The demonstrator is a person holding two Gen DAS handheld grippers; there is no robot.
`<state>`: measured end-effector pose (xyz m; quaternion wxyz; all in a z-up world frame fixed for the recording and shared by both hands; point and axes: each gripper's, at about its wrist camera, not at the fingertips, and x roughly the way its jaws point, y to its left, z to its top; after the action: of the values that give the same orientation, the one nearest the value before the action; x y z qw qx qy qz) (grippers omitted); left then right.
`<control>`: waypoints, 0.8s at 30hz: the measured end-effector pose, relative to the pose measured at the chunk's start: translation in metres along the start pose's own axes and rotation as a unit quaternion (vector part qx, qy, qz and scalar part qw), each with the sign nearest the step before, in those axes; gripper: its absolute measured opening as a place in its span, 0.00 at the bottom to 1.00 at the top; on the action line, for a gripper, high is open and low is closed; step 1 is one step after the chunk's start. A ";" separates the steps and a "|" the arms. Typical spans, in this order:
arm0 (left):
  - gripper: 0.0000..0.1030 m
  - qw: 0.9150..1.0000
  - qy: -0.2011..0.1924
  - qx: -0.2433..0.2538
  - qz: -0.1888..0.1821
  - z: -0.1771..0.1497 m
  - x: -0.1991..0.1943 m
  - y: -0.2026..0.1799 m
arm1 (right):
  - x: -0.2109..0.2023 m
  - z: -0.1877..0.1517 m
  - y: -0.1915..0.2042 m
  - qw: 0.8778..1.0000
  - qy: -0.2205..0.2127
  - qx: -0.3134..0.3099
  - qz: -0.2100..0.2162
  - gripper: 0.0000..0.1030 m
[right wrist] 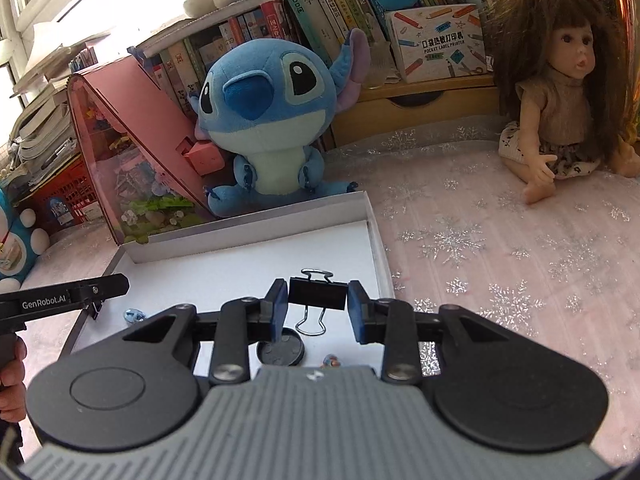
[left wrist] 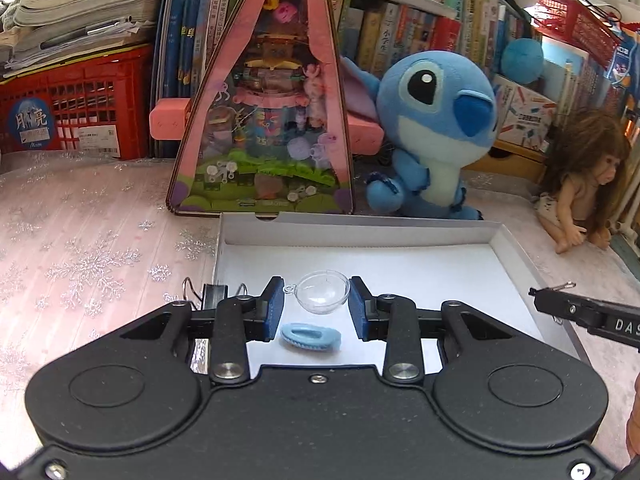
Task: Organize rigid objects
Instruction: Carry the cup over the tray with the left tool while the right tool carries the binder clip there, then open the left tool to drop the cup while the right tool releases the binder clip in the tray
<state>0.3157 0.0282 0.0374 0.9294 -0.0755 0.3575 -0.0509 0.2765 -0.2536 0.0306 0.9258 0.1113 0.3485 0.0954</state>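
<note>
the left gripper [left wrist: 317, 307] hovers level over the shallow white box [left wrist: 400, 232], near the box's left edge, its blue-padded fingers [left wrist: 276, 308] spread to either side of a clear plastic half-dome [left wrist: 322, 291]; whether the pads touch the dome's rim or only flank it, i cannot tell. just below the dome, on the box floor, lies a small light-blue oval piece [left wrist: 310, 335]. a black binder clip [left wrist: 208, 294] sits clamped on the box's left wall, just beside the left finger. the right gripper [right wrist: 316, 307] reaches in over the box's right side, tilted slightly down, with a black binder clip [right wrist: 317, 294] between its blue pads [right wrist: 280, 308]; the clip's body spans the gap, but contact on the right pad is not clear, so i cannot tell if it is gripped. the clip's wire handles stick out fore and aft. beneath it on the box floor rests a dark round cap [right wrist: 280, 350], and a tiny coloured figure [right wrist: 330, 361] lies near the box's front edge. beyond the box's far wall stand a blue stitch plush [right wrist: 266, 120], a pink triangular toy house [left wrist: 264, 92], and a long-haired doll [right wrist: 560, 92] on the snowflake tablecloth [right wrist: 500, 260].
</note>
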 end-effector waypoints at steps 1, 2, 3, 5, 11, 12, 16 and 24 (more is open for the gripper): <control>0.32 1.000 0.000 -0.002 0.002 0.001 0.004 0.000 | 0.003 0.000 -0.001 1.000 0.001 0.002 0.000 0.36; 0.32 1.000 0.002 -0.003 0.005 0.002 0.008 0.001 | 0.006 0.000 -0.002 1.000 0.002 0.005 -0.001 0.36; 0.32 1.000 0.004 -0.004 0.007 0.003 0.011 0.000 | 0.009 0.000 -0.003 1.000 0.005 0.007 -0.003 0.36; 0.32 1.000 0.007 -0.003 0.011 0.003 0.017 0.000 | 0.015 -0.001 -0.003 1.000 0.009 0.004 -0.002 0.36; 0.32 1.000 0.022 0.014 0.015 -0.001 0.031 -0.007 | 0.026 0.000 0.002 1.000 0.018 -0.012 -0.010 0.36; 0.32 1.000 0.023 0.015 0.013 -0.001 0.032 -0.008 | 0.027 0.000 0.002 1.000 0.018 -0.015 -0.011 0.36; 0.32 0.999 0.030 0.018 0.007 -0.003 0.036 -0.009 | 0.031 -0.002 0.004 0.999 0.024 -0.019 -0.010 0.36; 0.32 0.999 0.036 0.019 0.014 -0.006 0.042 -0.010 | 0.036 -0.008 0.010 0.998 0.031 -0.046 -0.018 0.36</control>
<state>0.3422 0.0113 0.0069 0.9180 -0.0508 0.3903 -0.0478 0.2968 -0.2343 0.0054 0.9200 0.0596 0.3746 0.0984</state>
